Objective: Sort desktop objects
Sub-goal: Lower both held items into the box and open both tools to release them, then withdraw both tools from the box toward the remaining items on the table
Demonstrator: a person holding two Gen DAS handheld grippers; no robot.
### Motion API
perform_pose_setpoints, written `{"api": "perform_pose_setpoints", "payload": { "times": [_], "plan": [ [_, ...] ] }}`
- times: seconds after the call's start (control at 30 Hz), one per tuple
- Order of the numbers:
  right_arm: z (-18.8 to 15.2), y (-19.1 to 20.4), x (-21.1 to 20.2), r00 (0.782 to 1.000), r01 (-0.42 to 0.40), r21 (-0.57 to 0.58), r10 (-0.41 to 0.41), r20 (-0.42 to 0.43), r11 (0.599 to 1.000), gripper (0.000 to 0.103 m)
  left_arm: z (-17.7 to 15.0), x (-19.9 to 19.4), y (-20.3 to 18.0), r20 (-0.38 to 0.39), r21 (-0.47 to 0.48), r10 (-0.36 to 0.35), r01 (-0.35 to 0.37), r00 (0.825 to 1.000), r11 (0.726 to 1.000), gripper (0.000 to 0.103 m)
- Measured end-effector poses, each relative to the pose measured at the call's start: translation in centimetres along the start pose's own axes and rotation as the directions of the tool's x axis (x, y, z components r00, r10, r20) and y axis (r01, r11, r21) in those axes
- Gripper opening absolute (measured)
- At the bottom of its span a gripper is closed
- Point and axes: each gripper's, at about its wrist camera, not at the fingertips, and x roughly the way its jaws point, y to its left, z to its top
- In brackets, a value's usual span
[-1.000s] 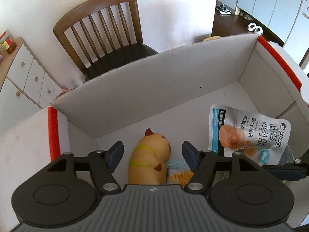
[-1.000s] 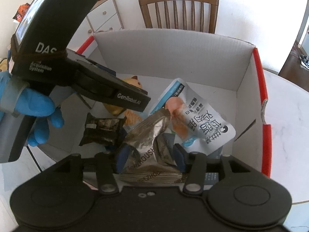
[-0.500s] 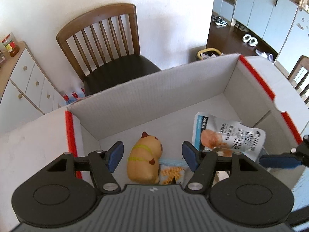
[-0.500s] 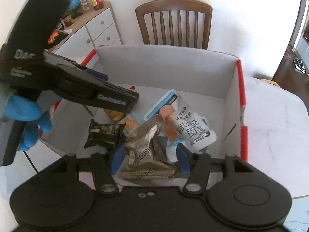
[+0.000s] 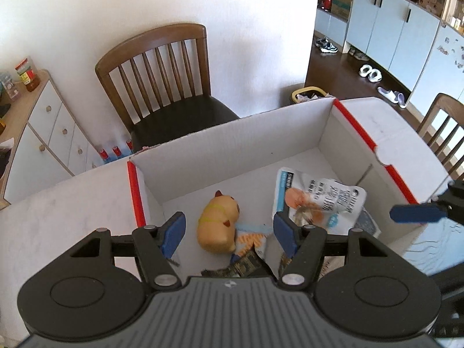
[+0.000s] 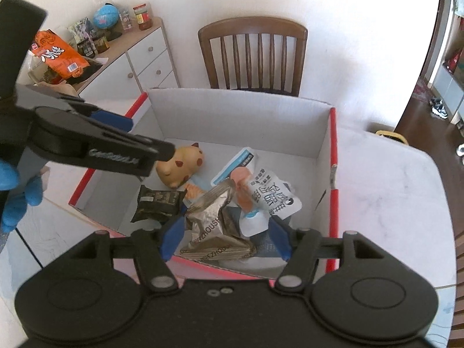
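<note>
A white cardboard box with red edges holds a tan toy animal, a white chicken pouch, a dark snack packet and a crumpled silver packet. My left gripper hovers open above the toy with nothing between its fingers. It also shows at the left of the right wrist view, held by a blue-gloved hand. My right gripper hangs over the box's near edge, its jaws opening. The silver packet lies below between them, free of the pads. One right fingertip shows in the left wrist view.
The box stands on a white marble table. A wooden chair stands behind it against the wall. A white sideboard with jars, a globe and an orange bag is at the left. Another chair is at the right.
Both grippers have risen and drawn back from the box. The right jaws have spread and let go of the silver packet, which now lies in the box.
</note>
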Motion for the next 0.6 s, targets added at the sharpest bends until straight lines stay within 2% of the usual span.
{"api": "perform_pose_setpoints", "payload": {
  "times": [0.3, 0.6],
  "plan": [
    [-0.3, 0.3, -1.8, 1.0, 0.015, 0.007, -0.016, 0.021, 1.0, 0.067, -1.2, -3.4, -0.3, 0.025, 0.014, -0.001, 0.001, 1.0, 1.0, 0.066],
    [-0.6, 1.5, -3.7, 0.998, 0.014, -0.004, -0.014, 0.064, 1.0, 0.074, -2.8, -6.3, -0.3, 0.051, 0.01, -0.013, 0.012, 0.999, 1.0, 0.076]
  ]
}}
